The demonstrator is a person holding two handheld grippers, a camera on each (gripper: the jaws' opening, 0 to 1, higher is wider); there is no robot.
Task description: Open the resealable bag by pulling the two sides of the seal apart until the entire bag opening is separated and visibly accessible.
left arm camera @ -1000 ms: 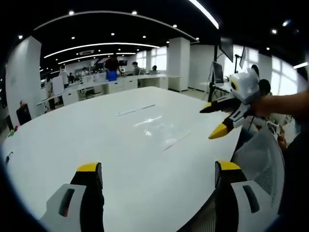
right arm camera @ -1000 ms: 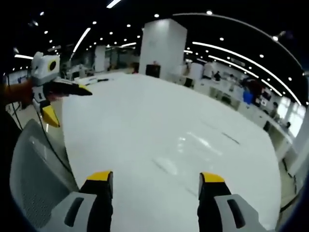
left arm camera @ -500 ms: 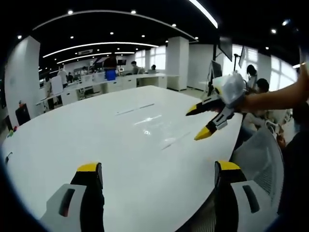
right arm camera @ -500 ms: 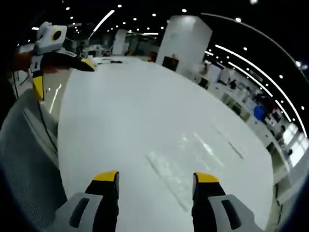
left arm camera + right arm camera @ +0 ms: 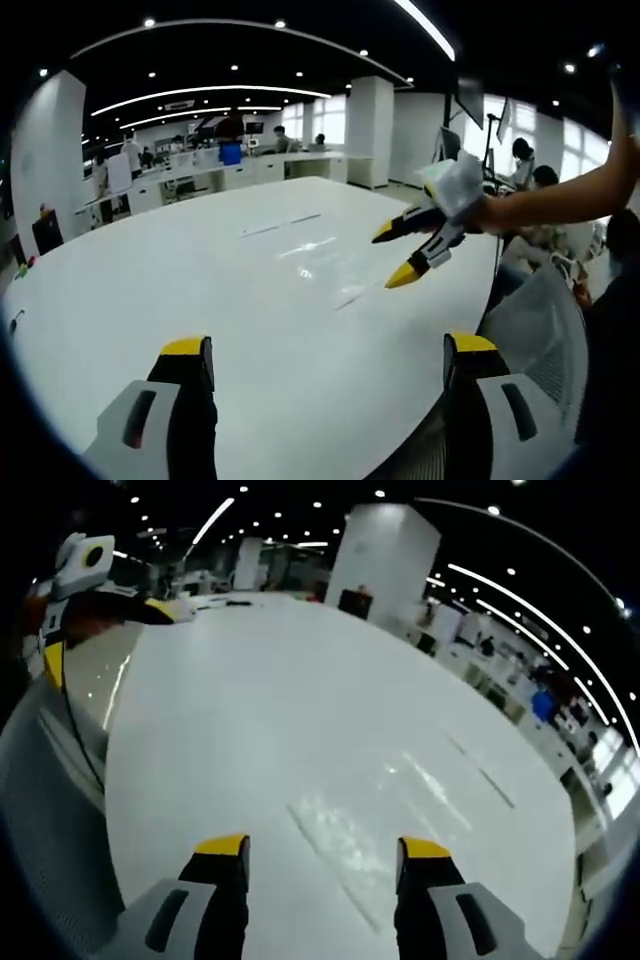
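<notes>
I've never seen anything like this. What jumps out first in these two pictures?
A big glossy white table spreads under both views, with a clear resealable bag lying flat on it just ahead of the right gripper. In the left gripper view, that right gripper hangs open over the table's right side, above the left gripper.

In the left gripper view, the left gripper is held above the near edge of the table, jaws spread wide. The right gripper is seen to the right, over the table, jaws apart. A bag lies flat on the table below it. A chair stands right of the table. In the right gripper view, the bag lies just ahead of the jaws, the left gripper far left.
</notes>
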